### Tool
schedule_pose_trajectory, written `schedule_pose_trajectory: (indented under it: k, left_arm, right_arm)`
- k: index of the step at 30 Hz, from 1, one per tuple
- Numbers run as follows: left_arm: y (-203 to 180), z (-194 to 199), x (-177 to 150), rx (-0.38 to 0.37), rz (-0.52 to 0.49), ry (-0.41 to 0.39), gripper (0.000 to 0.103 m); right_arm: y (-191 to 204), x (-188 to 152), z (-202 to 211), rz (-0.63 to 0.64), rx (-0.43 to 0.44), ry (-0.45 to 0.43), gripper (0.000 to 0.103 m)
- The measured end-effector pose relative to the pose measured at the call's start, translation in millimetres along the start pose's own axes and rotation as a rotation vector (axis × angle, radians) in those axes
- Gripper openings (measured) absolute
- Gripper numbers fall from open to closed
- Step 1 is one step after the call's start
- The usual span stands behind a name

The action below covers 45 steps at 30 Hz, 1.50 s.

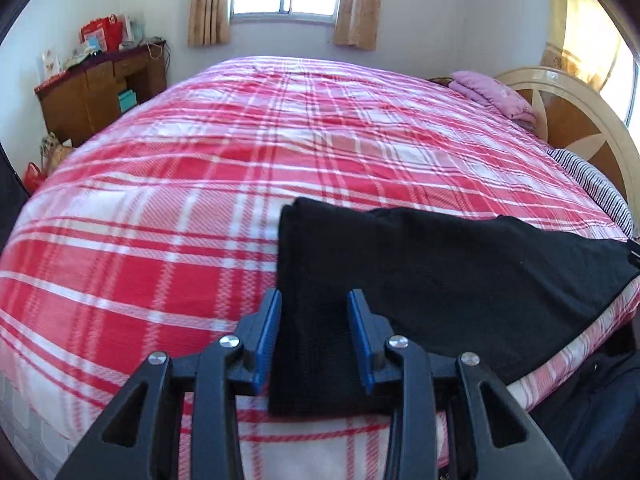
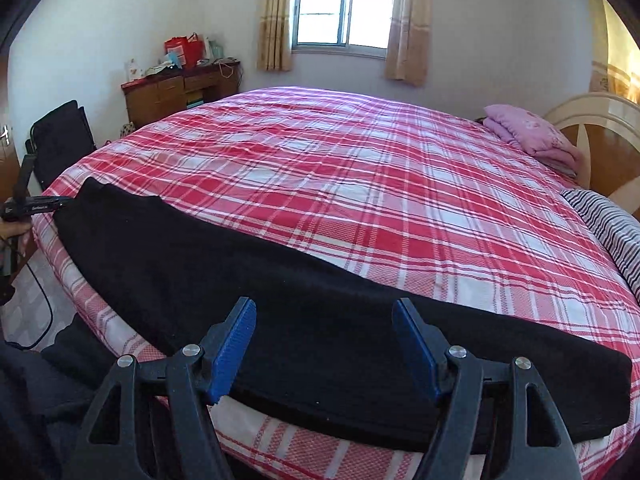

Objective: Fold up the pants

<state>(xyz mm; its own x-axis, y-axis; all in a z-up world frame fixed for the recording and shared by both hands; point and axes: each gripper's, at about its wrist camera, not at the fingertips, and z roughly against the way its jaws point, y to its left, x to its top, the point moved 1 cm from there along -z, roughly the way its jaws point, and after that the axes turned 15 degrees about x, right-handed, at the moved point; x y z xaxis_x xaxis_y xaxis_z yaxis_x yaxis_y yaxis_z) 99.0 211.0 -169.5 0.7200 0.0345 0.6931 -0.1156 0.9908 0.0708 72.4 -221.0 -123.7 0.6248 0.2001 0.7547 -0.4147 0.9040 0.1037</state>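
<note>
A wide bed (image 2: 360,184) under a red-and-white plaid cover fills the room. At twelve o'clock, a bright window (image 2: 347,12) sits in the pale wall (image 2: 500,32), flanked by beige curtains (image 2: 408,20). At ten o'clock a brown wooden dresser (image 2: 176,94) carries red bags (image 2: 182,50) and clutter. At two o'clock a folded pink quilt (image 2: 536,132) lies beside a cream and wood headboard (image 2: 600,128), with a striped pillow (image 2: 612,220) nearer. Warm sunlight glows at the right edge.
</note>
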Motion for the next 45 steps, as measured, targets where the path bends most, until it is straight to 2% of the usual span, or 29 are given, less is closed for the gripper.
schedule_pose_trajectory:
  k: [3,10,11,12,15,17,22,24,28,33,37,39,40,41,42,44,45]
  left_arm:
    - [4.0,3.7,3.1,0.005,0.01,-0.002,0.037]
    - [5.0,-1.4,3.8,0.013,0.006,0.001,0.036]
    - [3.8,-1.4,3.7,0.019,0.003,-0.003,0.03]
    - [0.3,-1.4,4.3,0.024,-0.018,-0.012,0.013]
    - [-9.2,2.9,4.7,0.066,-0.077,-0.035,0.008]
    - [-12.2,6.9,6.3,0.096,-0.118,-0.047,0.008]
    - [14.9,21.3,12.3,0.059,-0.055,-0.037,0.008]
    - [20.5,14.8,11.5,0.051,-0.034,-0.018,0.008]
    - [13.7,-0.5,4.5,0.062,-0.058,0.014,0.008]
    - [22.8,9.1,5.8,0.07,-0.043,0.027,0.021]
    - [27.2,33.8,13.5,0.14,-0.048,-0.038,0.022]
    - [27.0,48.0,21.1,0.159,-0.028,-0.089,0.041]
    - [23.7,54.0,23.4,0.16,-0.022,-0.118,0.047]
    - [18.3,59.4,25.5,0.144,-0.02,-0.145,0.058]
    - [9.5,62.6,27.4,0.116,-0.027,-0.163,0.062]
    - [-13.8,62.5,27.7,0.037,-0.049,-0.174,0.062]
    - [-31.8,59.0,26.3,-0.029,-0.073,-0.161,0.062]
  right_arm:
    - [-2.3,-3.0,-0.9,-0.018,0.002,0.002,0.072]
    - [-24.5,-7.8,-3.1,-0.155,0.033,-0.014,0.072]
    - [-26.9,-8.4,-3.3,-0.169,0.026,-0.016,0.072]
    - [-28.4,-8.5,-3.4,-0.176,0.023,-0.017,0.072]
    - [-32.1,-9.9,-2.9,-0.196,0.022,-0.023,0.072]
    - [-31.8,-10.0,-2.6,-0.197,0.02,-0.027,0.072]
    - [-27.9,-9.8,-2.0,-0.178,0.021,-0.028,0.072]
    - [-25.7,-11.4,-6.2,-0.17,0.037,-0.016,0.072]
    - [-17.2,-15.0,-15.9,-0.14,0.049,0.023,0.072]
    - [-8.4,-13.0,-15.8,-0.107,0.087,0.038,0.072]
    - [-7.0,-4.4,-16.7,-0.092,0.1,0.05,0.072]
    - [-9.7,6.1,-18.4,-0.093,0.108,0.045,0.072]
    - [-11.8,12.3,-20.0,-0.101,0.12,0.042,0.072]
    - [-14.8,22.2,-24.1,-0.118,0.141,0.041,0.072]
    - [-17.3,29.4,-28.6,-0.131,0.158,0.043,0.072]
    - [-19.8,48.2,-40.4,-0.149,0.194,0.052,0.072]
    - [-19.2,59.5,-48.4,-0.148,0.211,0.063,0.072]
